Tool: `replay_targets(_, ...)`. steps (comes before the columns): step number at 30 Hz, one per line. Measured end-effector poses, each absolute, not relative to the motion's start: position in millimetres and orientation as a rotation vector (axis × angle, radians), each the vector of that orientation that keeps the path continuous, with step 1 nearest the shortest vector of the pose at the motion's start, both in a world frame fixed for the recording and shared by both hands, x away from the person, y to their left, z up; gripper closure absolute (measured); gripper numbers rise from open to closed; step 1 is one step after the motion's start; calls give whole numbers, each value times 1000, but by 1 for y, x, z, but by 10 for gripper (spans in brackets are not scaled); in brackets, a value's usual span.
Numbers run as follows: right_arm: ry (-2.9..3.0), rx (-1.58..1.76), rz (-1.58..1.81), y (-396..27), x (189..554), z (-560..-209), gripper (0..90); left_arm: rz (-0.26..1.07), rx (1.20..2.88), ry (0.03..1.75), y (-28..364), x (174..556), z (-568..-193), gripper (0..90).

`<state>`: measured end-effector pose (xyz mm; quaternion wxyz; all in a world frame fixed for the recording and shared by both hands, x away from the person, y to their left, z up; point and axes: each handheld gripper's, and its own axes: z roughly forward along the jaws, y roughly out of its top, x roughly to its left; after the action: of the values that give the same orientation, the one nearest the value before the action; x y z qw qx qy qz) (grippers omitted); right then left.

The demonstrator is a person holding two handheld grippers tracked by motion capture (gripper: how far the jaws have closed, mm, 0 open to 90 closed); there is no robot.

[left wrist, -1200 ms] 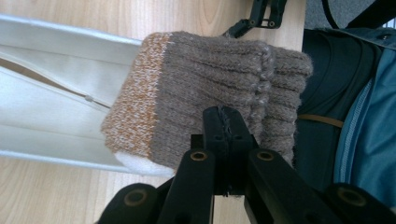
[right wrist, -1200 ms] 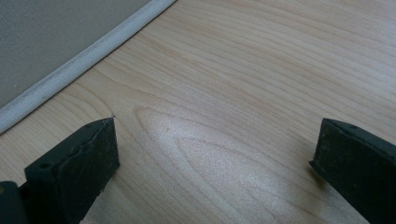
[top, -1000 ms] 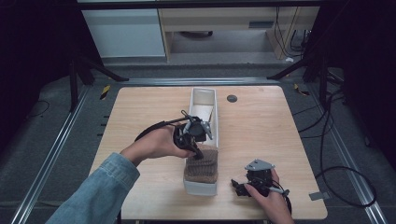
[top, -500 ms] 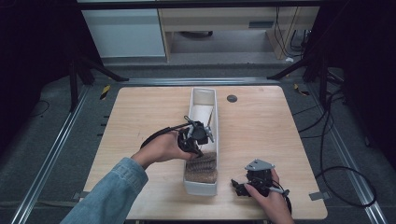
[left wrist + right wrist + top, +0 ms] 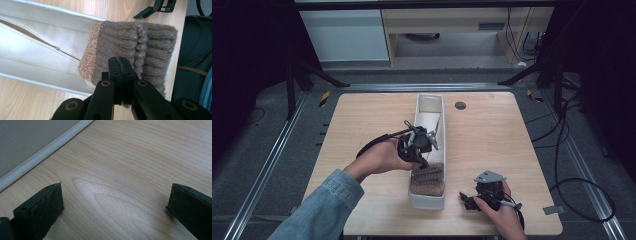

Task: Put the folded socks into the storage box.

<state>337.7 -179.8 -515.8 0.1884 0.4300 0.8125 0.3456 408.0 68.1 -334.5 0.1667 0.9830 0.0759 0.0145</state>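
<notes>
At the centre of the high view, the left tongs (image 5: 424, 161) hover with jaws pressed together, pinching nothing, over the brown knitted cloth (image 5: 428, 178) lying in the near end of the long white box (image 5: 430, 105). At lower right, the right tongs (image 5: 468, 199) rest spread on the counter (image 5: 492, 135).

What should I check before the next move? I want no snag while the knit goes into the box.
1. Left gripper jaws shut, nothing between them: ok.
2. Knit inside the box, at its near end: ok.
3. Knit lying flat below the rim: cannot tell; it bulges near the wall.
4. Left gripper free of the knit: cannot tell; the jaw tips sit right over it.
5. Right gripper parked on the table, jaws open and empty: ok.
6. Far end of the box free for more: ok.
</notes>
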Motion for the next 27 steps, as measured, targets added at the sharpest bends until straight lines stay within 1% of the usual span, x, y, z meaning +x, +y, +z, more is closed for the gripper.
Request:
replay_targets(11,2286,1209,971,-180,338,-516,4,32,2808,193,65,400,-330,876)
replay_targets(12,2285,1210,972,-180,338,-516,4,25,2794,196,66,400,-327,855)
replay_targets(14,2284,1210,971,-180,338,-516,4,30,2797,198,67,399,-326,852)
replay_targets(17,2285,1211,973,-180,338,-516,4,-11,2807,179,66,396,-329,853)
replay_targets(21,2286,1210,973,-180,338,-516,4,3,2805,152,66,389,-328,834)
replay_targets(27,2286,1209,971,-180,338,-516,4,1,2814,140,66,384,-326,842)
